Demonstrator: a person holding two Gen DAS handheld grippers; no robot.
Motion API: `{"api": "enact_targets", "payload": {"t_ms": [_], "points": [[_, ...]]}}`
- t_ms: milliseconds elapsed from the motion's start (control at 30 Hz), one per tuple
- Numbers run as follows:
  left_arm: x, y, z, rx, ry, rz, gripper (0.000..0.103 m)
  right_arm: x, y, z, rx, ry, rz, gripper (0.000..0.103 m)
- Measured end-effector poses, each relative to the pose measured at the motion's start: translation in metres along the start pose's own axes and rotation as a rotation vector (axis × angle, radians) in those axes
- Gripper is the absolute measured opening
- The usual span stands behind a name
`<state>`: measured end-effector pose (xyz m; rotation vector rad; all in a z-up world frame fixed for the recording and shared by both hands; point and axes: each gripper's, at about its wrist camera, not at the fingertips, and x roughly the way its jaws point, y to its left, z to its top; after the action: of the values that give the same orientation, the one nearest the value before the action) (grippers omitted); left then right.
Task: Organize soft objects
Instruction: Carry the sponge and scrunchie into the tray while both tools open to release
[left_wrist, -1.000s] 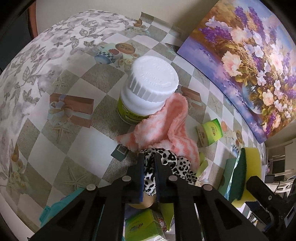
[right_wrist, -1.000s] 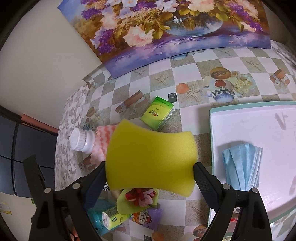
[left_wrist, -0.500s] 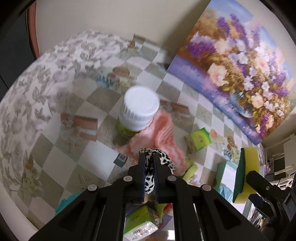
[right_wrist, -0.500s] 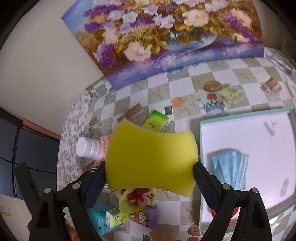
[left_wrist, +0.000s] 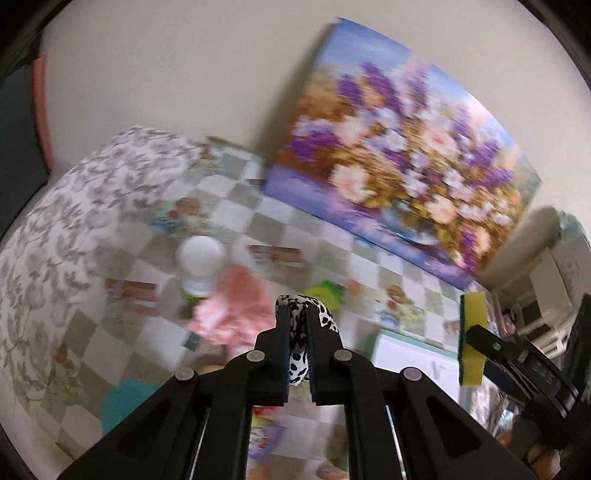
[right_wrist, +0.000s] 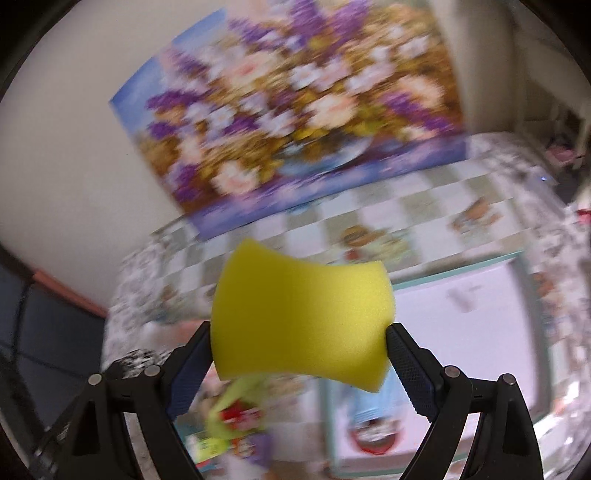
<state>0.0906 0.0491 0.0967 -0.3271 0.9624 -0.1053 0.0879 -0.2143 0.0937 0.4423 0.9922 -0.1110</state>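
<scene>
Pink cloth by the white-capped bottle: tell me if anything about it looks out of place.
The pink cloth lies crumpled in a loose heap, and through the blur it seems bunched against the base of the white-capped bottle, a hard item. It is not on the white tray. Otherwise nothing stands out.

A flower painting (left_wrist: 399, 166) leans against the wall behind a white-capped bottle (left_wrist: 199, 264).

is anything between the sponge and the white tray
Nothing visible. The right gripper holds the sponge in the air, and the tray beyond it looks bare apart from a blurred blue thing near its front edge.
</scene>
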Motion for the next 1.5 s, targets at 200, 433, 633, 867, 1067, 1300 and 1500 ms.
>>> {"api": "enact_targets", "payload": {"t_ms": [200, 433, 633, 867, 1067, 1300, 1500], "points": [[0.013, -0.070, -0.013, 0.153, 0.039, -0.070, 0.008, -0.008, -0.065, 0.012, 0.099, -0.025, -0.151, 0.092], [0.041, -0.138, -0.031, 0.295, 0.089, -0.109, 0.008, -0.006, -0.153, 0.002, 0.266, -0.017, -0.263, 0.092], [0.078, -0.188, -0.051, 0.352, 0.136, -0.177, 0.008, 0.001, -0.196, 0.002, 0.298, 0.016, -0.331, 0.092], [0.125, -0.208, -0.079, 0.364, 0.247, -0.203, 0.008, 0.029, -0.207, 0.000, 0.277, 0.094, -0.325, 0.092], [0.137, -0.197, -0.079, 0.342, 0.299, -0.154, 0.034, 0.044, -0.199, -0.004, 0.245, 0.144, -0.315, 0.095], [0.122, -0.182, -0.064, 0.311, 0.277, -0.086, 0.059, 0.037, -0.186, 0.001, 0.204, 0.120, -0.323, 0.103], [0.111, -0.158, -0.046, 0.249, 0.259, -0.040, 0.071, 0.028, -0.171, 0.005, 0.173, 0.099, -0.323, 0.103]]}}
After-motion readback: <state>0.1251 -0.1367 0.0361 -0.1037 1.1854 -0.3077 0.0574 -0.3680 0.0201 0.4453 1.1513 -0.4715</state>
